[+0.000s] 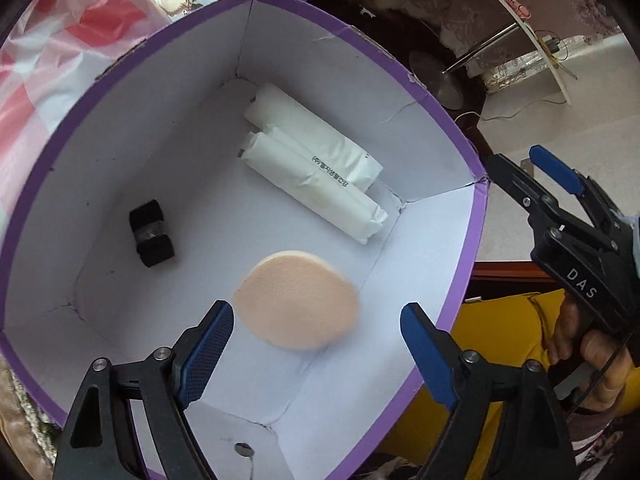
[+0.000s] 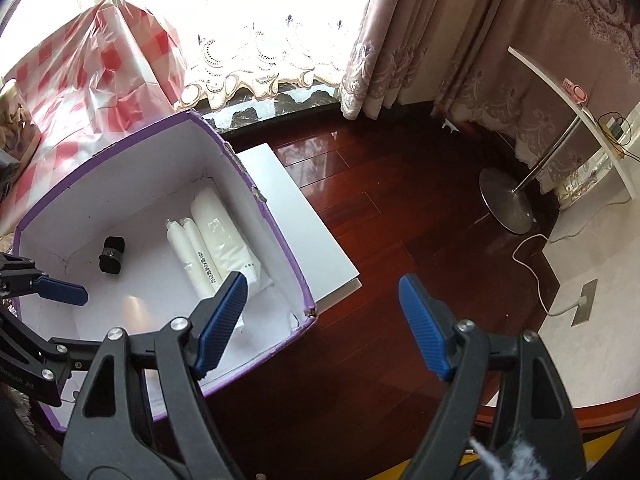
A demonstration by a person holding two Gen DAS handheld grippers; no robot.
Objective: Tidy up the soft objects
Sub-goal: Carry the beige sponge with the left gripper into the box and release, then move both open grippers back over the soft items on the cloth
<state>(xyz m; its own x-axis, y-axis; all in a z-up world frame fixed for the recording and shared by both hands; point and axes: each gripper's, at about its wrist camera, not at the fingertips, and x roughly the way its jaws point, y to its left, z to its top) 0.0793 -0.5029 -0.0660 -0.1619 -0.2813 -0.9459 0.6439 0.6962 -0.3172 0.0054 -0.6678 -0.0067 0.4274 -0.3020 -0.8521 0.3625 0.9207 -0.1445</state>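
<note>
A purple-rimmed white box (image 1: 476, 232) holds white wrapped soft packs (image 1: 316, 164), a small black object (image 1: 151, 233) and a round beige sponge (image 1: 296, 300), blurred, just beyond my left fingertips. My left gripper (image 1: 316, 344) is open and empty above the box's near side. My right gripper (image 2: 324, 324) is open and empty over the box's right corner and the floor; it also shows in the left wrist view (image 1: 556, 180). The box (image 2: 276, 236) and packs (image 2: 212, 240) show in the right wrist view, and one left finger (image 2: 60, 290) reaches in there.
A red-checked plastic bag (image 2: 100, 72) lies behind the box. A white board (image 2: 304, 236) sits under the box on the dark red wood floor (image 2: 400, 220). A round-based side table (image 2: 508, 200), cables and curtains stand at right. Yellow fabric (image 1: 504, 332) lies near me.
</note>
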